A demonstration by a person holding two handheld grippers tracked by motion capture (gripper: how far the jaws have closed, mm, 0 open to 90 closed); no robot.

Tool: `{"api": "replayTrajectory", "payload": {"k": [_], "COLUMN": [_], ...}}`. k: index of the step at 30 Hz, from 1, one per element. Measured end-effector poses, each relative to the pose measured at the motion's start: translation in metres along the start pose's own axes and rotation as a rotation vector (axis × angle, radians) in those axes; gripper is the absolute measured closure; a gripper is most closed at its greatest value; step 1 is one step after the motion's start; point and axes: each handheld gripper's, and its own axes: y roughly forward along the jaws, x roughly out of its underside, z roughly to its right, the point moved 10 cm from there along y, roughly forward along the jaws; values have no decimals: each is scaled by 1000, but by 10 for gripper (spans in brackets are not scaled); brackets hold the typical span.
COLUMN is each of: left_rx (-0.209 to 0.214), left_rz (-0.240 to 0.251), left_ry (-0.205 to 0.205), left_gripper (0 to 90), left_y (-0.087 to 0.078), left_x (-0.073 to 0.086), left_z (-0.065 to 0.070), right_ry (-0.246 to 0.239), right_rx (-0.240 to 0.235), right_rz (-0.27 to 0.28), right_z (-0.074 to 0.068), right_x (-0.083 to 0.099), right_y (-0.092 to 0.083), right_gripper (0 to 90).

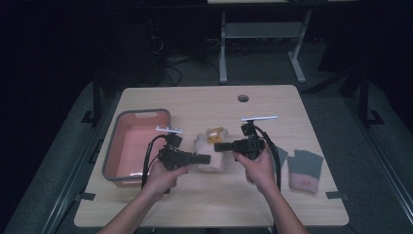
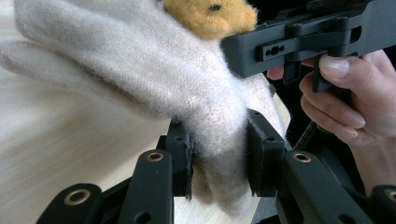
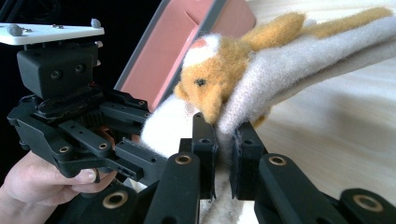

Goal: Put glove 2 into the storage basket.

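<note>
The left gripper [image 1: 204,158] is being held shut on the cuff of a fluffy white mitten [image 2: 140,70]. In the left gripper view, the wool is being squeezed between the two black pads, and some of it is hanging down below them. The right gripper [image 1: 220,146] is being held shut on the same mitten, on another edge of the cuff. In the right gripper view, a thin fold of the white wool is being pinched tight between the jaws. So the mitten is being gripped from both sides at once, with the two grippers pointing at each other and very close together.

A small orange toy animal [image 3: 219,79] is being seen on the mitten, its face poking out past the white wool just above the right gripper's jaws. The mitten is being kept near the middle of the wooden table [image 1: 195,204], between the two hands.

A pink bin with a grey rim [image 1: 113,151] is being seen just to the left of the left gripper. A pair of grey gloves with pink cuffs [image 1: 306,169] is lying flat on the table to the right of the right hand [image 1: 258,168], apart from it. A small round hole [image 1: 243,98] is being seen at the far side of the table.
</note>
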Motion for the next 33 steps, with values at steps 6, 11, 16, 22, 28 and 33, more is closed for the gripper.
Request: {"api": "replayTrajectory", "payload": {"k": [6,11,16,22,28,33], "left_rx": [-7,-15,-20,-21,-20,-23], "left_rz": [19,26,34,43,60,67], "left_ry": [12,14,18,16,9,8], "left_gripper": [663,663,663,663,664,663], "left_y": [-12,-20,-28,-37,-51,-60], "left_x": [-11,-17,-25,-32,-40,-45], "left_z": [1,0,-3,-4,-7,-8], "right_ry": [-16,-19,-15,-22,-38,-51], "right_rx": [-18,-31,-52,-65,-76,-80], "right_rz": [14,17,21,21,15,13], "right_z": [-11,-17,-23,-29,-41,-48], "right_x": [-12,-19,-30,-38,-49,-56], "right_y": [1,3,7,10,16,20], "right_gripper": [824,824,825,825,825,825]}}
